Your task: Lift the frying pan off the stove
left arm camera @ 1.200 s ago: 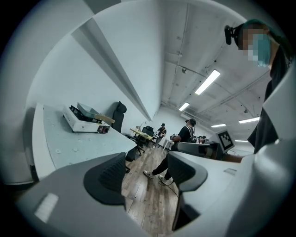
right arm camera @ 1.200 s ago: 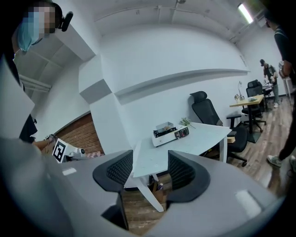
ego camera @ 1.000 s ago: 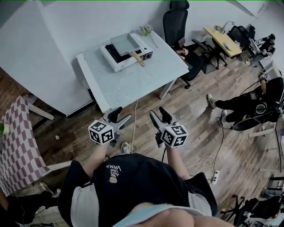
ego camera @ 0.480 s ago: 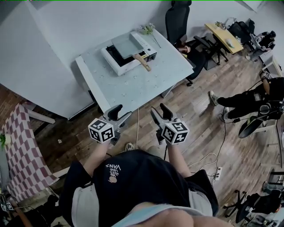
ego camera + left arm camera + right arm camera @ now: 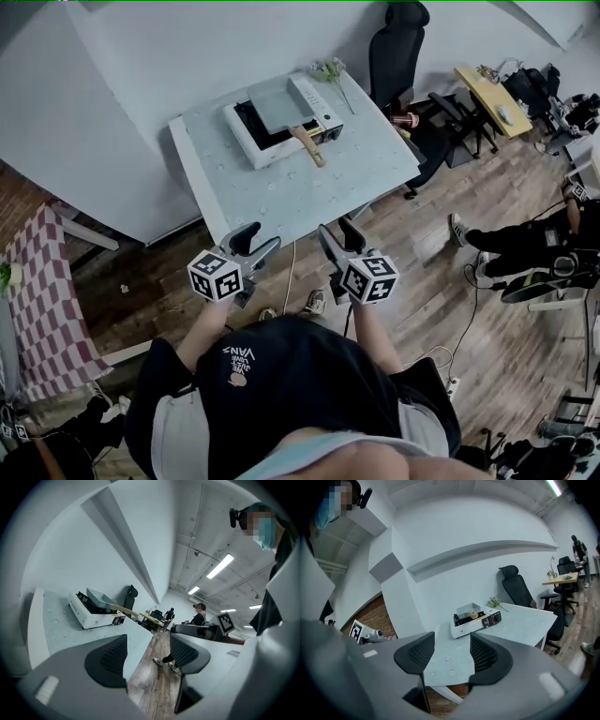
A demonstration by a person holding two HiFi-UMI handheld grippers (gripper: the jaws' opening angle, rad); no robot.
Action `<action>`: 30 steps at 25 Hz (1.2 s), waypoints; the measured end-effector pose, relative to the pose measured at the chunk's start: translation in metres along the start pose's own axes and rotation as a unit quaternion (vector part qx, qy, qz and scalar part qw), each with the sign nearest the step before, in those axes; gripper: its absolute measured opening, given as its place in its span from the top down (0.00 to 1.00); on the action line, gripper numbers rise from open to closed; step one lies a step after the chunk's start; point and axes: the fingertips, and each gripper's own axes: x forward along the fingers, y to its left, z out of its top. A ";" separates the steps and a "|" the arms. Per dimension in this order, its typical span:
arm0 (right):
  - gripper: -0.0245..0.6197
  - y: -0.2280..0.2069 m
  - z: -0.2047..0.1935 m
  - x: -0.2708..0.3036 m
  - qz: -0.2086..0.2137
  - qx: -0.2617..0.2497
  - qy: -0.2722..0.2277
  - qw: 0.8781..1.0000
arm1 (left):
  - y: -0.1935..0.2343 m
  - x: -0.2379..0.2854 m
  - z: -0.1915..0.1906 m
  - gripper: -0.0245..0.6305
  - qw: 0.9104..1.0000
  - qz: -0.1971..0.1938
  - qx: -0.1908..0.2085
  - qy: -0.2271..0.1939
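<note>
A grey square frying pan [image 5: 272, 100] with a wooden handle [image 5: 308, 145] sits on a white portable stove [image 5: 255, 142] at the far side of a pale table [image 5: 281, 187]. Both grippers hang in front of the person's body, short of the table's near edge and well away from the pan. My left gripper [image 5: 257, 240] is open with nothing between its jaws, and so is my right gripper [image 5: 337, 236]. In the left gripper view the stove [image 5: 89, 616] and pan [image 5: 97, 596] lie ahead to the left. In the right gripper view the stove [image 5: 474, 621] and pan [image 5: 468, 608] stand straight ahead.
A black office chair [image 5: 397, 49] stands behind the table's right corner, and a flower sprig [image 5: 330, 71] lies by the stove. A checkered cloth table [image 5: 37, 300] is at the left. A seated person [image 5: 525, 246] and a yellow desk [image 5: 489, 94] are at the right. Cables run over the wooden floor.
The table with the stove has shifted right and slightly nearer in the head view as the person steps toward it. Both grippers keep the same open pose.
</note>
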 end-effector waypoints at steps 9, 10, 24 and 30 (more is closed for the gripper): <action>0.61 -0.052 0.026 0.020 0.035 -0.023 0.024 0.999 | 0.000 0.056 0.013 0.56 0.999 0.038 -0.013 -0.025; 0.61 -0.059 0.029 0.022 0.040 -0.026 0.026 0.999 | 0.000 0.063 0.014 0.56 0.999 0.042 -0.015 -0.028; 0.61 -0.103 0.043 0.059 0.109 -0.063 0.071 0.989 | 0.015 0.115 0.035 0.56 0.985 0.105 -0.092 -0.103; 0.61 -0.095 0.041 0.084 0.110 -0.074 0.073 0.989 | 0.044 0.122 0.049 0.56 0.976 0.092 -0.149 -0.128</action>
